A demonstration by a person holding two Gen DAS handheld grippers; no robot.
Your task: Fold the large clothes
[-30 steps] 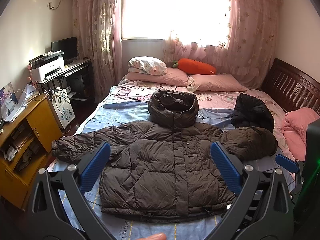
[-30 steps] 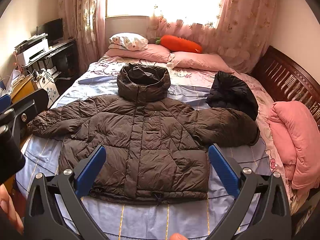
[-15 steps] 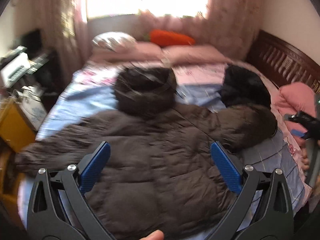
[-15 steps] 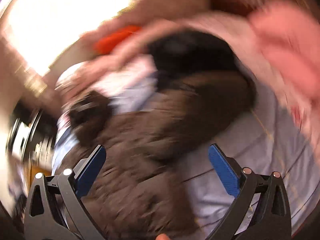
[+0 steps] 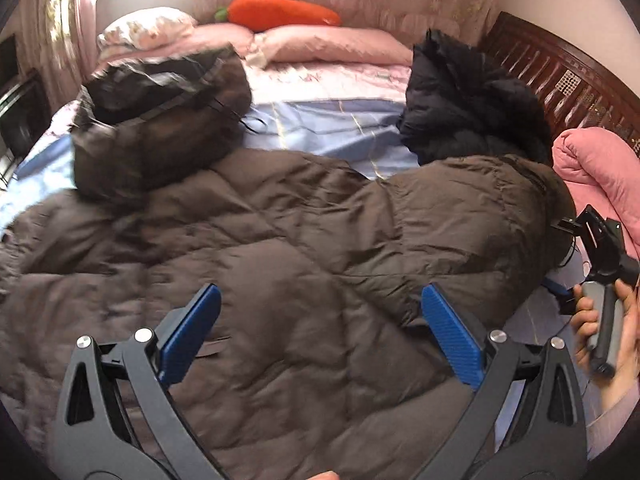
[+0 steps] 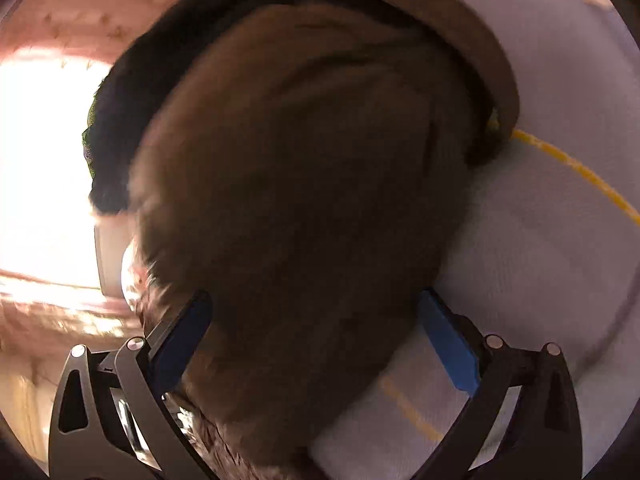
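A brown puffer jacket [image 5: 280, 248] lies spread face up on the bed, hood [image 5: 160, 116] toward the pillows. My left gripper [image 5: 320, 340] hovers open just above the jacket's chest. The jacket's right sleeve [image 6: 304, 184] fills the right wrist view, its cuff [image 6: 496, 92] at the top. My right gripper [image 6: 316, 344] is open, rolled sideways, with the sleeve lying between its blue pads [image 6: 448, 344]. In the left wrist view a hand holds that right gripper's handle [image 5: 604, 280] at the sleeve's end.
A black jacket [image 5: 468, 96] is heaped behind the sleeve. Pink pillows [image 5: 332, 44] and an orange carrot cushion [image 5: 280, 12] lie at the head. A pink quilt [image 5: 600, 168] and a dark wooden side rail [image 5: 560, 72] border the right. Blue sheet [image 6: 540, 240] lies under the sleeve.
Both grippers have dropped from a high view of the whole bed down to the jacket. The right one swung and rolled onto the right sleeve; the left moved in over the chest.
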